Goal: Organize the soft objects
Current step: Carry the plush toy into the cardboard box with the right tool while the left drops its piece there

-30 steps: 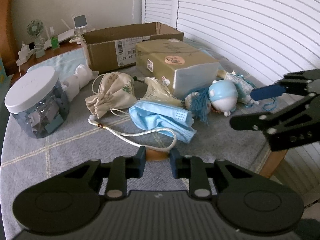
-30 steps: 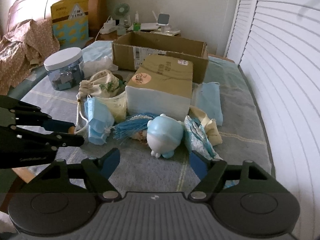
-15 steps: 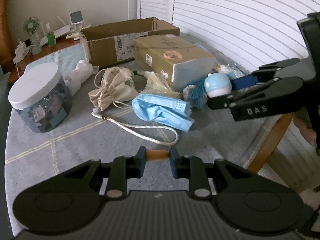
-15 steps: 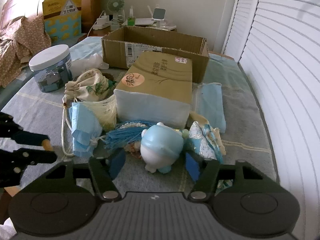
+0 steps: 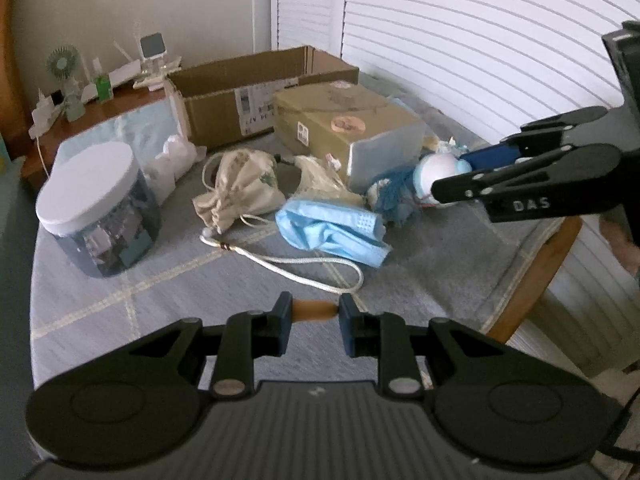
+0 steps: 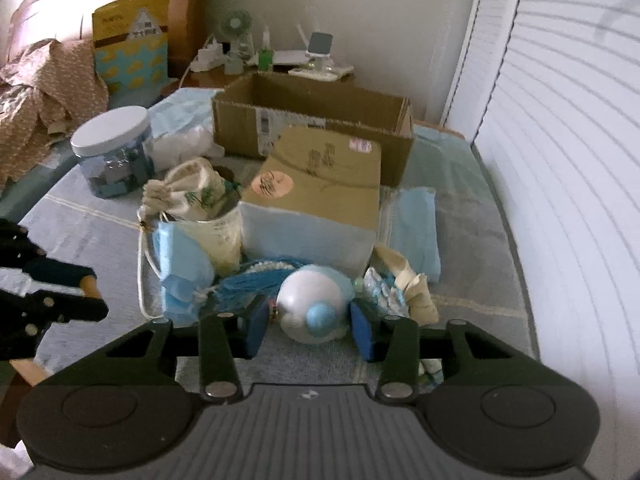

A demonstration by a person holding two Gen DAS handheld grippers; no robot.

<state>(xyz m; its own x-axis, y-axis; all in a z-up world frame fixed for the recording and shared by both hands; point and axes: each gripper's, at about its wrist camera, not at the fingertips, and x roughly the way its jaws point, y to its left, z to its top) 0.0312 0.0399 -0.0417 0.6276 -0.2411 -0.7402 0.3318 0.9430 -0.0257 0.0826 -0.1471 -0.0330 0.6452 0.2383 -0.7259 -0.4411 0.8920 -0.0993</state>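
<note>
One round blue-white plush toy [image 6: 311,303]

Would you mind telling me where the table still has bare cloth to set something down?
Bare cloth lies in front of the white-lidded jar and white cord, up to the left gripper. More runs right of the flat blue pack, beside the shutters. It is crowded around the blue doll, crumpled mask and tan box.

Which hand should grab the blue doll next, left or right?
Right. The right tongs already straddle the doll, one pad on each side, open. The left tongs hang at the table's near edge, well short of the doll and with the mask between.
</note>
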